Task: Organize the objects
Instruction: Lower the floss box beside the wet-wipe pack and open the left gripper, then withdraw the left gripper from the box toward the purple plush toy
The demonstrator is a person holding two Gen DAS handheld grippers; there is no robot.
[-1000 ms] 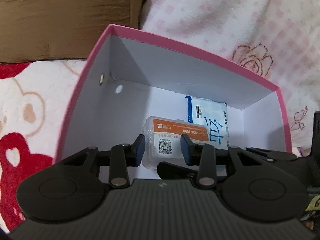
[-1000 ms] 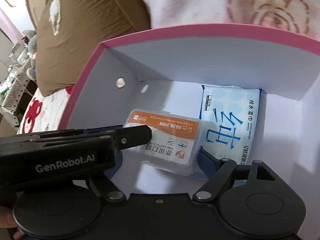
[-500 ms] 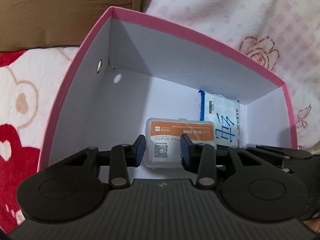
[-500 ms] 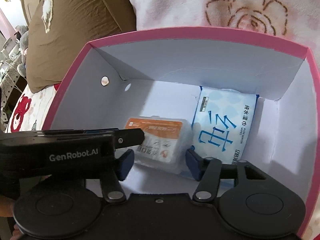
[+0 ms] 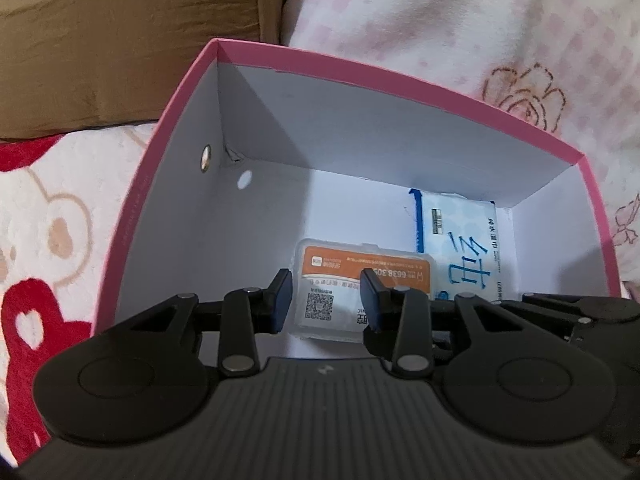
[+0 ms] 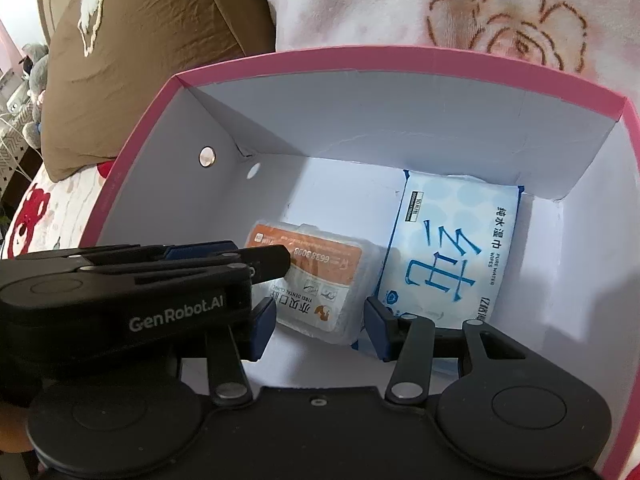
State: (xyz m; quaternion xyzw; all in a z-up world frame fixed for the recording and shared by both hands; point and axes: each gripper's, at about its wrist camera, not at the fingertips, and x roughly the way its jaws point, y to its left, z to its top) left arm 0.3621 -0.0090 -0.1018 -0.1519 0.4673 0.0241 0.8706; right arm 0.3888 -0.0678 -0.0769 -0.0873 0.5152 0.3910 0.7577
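Pink box (image 5: 168, 184) sits on the bed blanket (image 5: 48, 216); inside on its floor a clear dental case (image 6: 316, 276) with an orange label lies just beside the wet wipes pack (image 6: 452, 252). Left tongs (image 5: 325, 300) and right tongs (image 6: 320, 320) both hang spread wide over the case, gripping nothing.

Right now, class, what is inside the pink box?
Inside the pink box lie two things side by side: a clear case with an orange label and a blue wipes pack. The near floor and the pack's lower edge are hidden behind the grippers.
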